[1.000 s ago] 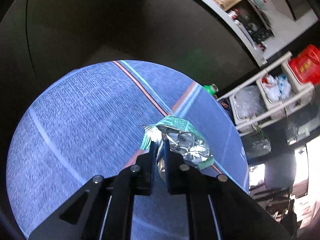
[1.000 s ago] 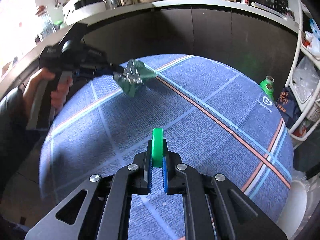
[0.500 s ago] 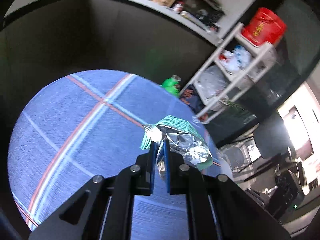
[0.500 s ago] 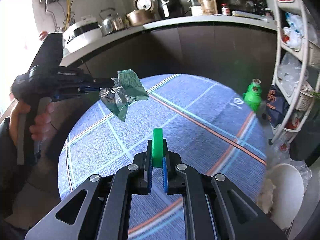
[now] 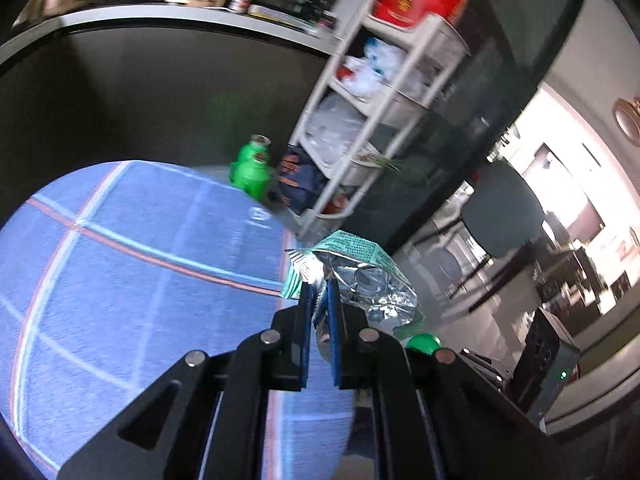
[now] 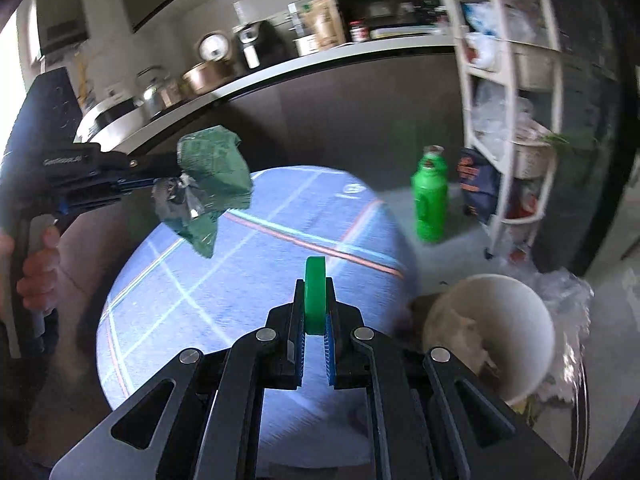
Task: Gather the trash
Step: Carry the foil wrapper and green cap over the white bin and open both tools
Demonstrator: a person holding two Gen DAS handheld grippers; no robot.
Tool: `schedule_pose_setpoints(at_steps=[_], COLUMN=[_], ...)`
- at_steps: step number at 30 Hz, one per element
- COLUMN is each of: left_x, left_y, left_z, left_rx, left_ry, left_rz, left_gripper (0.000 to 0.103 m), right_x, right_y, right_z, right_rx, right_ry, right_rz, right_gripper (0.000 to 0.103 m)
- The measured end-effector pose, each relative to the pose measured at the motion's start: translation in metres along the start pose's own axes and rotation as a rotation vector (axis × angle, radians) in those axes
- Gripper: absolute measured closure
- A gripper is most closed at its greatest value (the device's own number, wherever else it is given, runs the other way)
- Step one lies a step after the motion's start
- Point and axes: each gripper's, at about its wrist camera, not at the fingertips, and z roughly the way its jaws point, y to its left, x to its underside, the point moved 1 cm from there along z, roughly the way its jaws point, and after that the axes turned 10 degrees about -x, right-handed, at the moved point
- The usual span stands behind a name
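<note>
My left gripper (image 5: 319, 286) is shut on a crumpled green and silver snack wrapper (image 5: 356, 276) and holds it in the air past the right edge of the round blue-clothed table (image 5: 120, 280). In the right wrist view the same wrapper (image 6: 208, 184) hangs from the left gripper (image 6: 168, 174) above the table's left side. My right gripper (image 6: 315, 292) is shut on a green bottle cap (image 6: 315, 294), held on edge above the table's right part (image 6: 240, 280). The cap also shows in the left wrist view (image 5: 423, 343).
A white bin (image 6: 492, 332) with trash in it and a clear plastic liner stands on the floor right of the table. A green bottle (image 6: 430, 196) and a dark bag (image 6: 478, 188) stand by a white shelf rack (image 6: 508, 92). A dark counter with kitchenware runs behind.
Both grippers have swung to the right, from over the table's middle toward its right edge. The bin has come closer in the right wrist view. Both grips are unchanged.
</note>
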Motion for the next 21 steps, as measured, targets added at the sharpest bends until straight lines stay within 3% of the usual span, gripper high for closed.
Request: schedule_pose_setpoints(at_steps=[11, 21], left_x=[0.001, 0.013], left_y=[-0.089, -0.131], left_z=[0.075, 0.164], left_rx=[0.081, 0.081], left_ry=[0.111, 0.236], left_rz=[0.108, 0.16], left_gripper=[0.094, 0.094], right_x=[0.027, 0.055], right_y=[-0.089, -0.154], right_z=[-0.032, -0.012], right_rx=[0.128, 0.163], right_ry=[-0.032, 0.029], right_rz=[0.145, 0.244], right_gripper=[0.096, 0.096])
